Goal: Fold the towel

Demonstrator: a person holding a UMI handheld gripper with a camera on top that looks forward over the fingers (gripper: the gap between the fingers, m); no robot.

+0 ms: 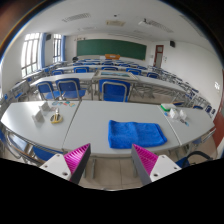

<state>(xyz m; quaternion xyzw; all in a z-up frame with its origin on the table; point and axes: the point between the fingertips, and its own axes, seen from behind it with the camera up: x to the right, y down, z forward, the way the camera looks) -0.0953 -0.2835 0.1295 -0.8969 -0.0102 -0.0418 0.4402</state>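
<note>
Bare table (90,125) surrounds the towel (135,133); blue chairs (114,91) crowd its far edge.

towel (134,133): 1 | white tables (95,125) in front: 2 | blue chairs (114,91) behind: 3

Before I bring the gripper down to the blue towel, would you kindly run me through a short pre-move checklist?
1. Blue terry towel lies on the white table: ok.
2. Towel spread out, not yet folded: ok.
3. Gripper fingers open, nothing between them: ok.
4. Towel sits just ahead of the fingers, apart from them: ok.
5. Small items on the table stand away from the towel: ok.
6. Near towel edge free to pinch: cannot tell.
</note>
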